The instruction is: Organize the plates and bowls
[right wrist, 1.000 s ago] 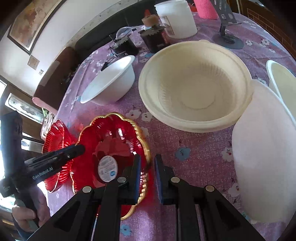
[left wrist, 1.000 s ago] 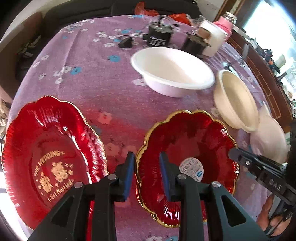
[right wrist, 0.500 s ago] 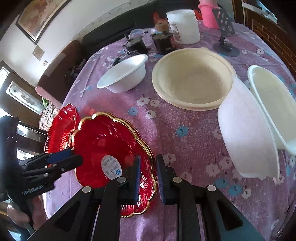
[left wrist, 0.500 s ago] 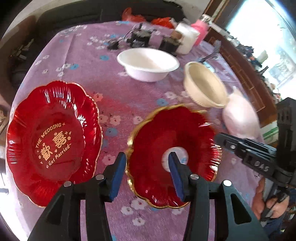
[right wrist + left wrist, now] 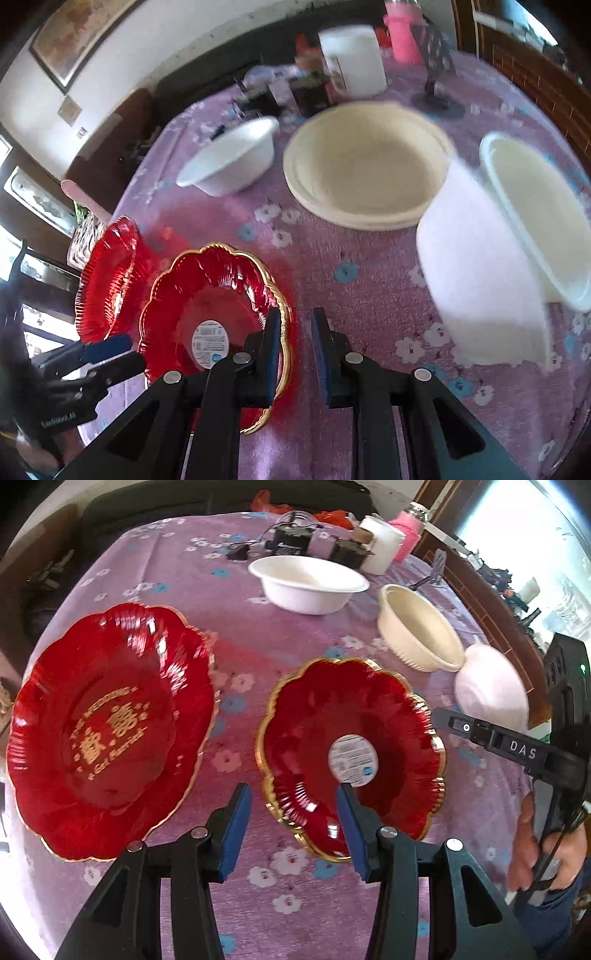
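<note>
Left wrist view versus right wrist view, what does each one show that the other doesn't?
Only the left wrist view shows the gold lettering inside the large red plate and the person's hand holding the right gripper. Only the right wrist view shows the framed picture on the wall and a second tilted white bowl at the far right. Both show the gold-rimmed red plate with its round sticker, the upright white bowl, the cream bowl and the purple floral tablecloth.
</note>
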Motion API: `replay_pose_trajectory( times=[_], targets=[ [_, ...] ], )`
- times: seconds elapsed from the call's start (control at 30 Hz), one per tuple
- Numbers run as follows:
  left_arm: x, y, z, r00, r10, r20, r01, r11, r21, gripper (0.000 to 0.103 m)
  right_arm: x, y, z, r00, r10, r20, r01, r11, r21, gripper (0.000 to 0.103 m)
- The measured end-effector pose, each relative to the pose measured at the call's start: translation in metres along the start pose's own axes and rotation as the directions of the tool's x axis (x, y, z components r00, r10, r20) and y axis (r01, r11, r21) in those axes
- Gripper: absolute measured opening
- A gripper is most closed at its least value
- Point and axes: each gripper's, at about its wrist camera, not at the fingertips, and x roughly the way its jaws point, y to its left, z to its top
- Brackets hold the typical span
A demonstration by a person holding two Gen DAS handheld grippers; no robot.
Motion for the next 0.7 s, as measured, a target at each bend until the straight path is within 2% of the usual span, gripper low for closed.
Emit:
replay_pose_trajectory(
  times=[0.03, 0.1, 0.2, 0.3, 0.43, 0.7],
  targets=[
    [0.002, 0.003, -0.001, 1.000, -0.005, -0.005, 0.005, 1.000, -0.007, 0.046, 0.003, -0.001, 0.000, 1.000, 0.027, -0.016, -0.027, 1.000, 0.003, 0.020],
    [0.009, 0.007, -0.004, 1.000, -0.017, -0.016, 0.017, 1.000, -0.021, 0.046, 0.007, -0.003, -0.003, 1.000, 0.022, -0.021, -0.022, 1.000, 0.003, 0.016],
    [0.020, 0.006, -0.005, 0.999, -0.013, -0.032, 0.013, 1.000, -0.019, 0.034, 0.001, -0.001, -0.009, 1.000, -0.017, 0.011, 0.017, 1.000, -0.004, 0.014],
    [0.019, 0.002, -0.005, 0.999, -0.021, -0.028, 0.020, 1.000, -0.016, 0.033, -0.010, 0.006, -0.015, 0.998, -0.048, 0.030, 0.049, 0.998, -0.032, 0.014],
    [0.010, 0.001, -0.004, 1.000, -0.005, 0.005, 0.005, 1.000, -0.010, 0.033, -0.009, 0.006, -0.011, 1.000, -0.027, 0.009, 0.027, 0.999, -0.028, 0.014],
    [0.009, 0.002, -0.003, 1.000, -0.007, 0.007, 0.007, 1.000, -0.015, 0.033, 0.000, 0.004, -0.014, 1.000, 0.011, -0.015, -0.011, 1.000, 0.013, 0.015]
  ],
)
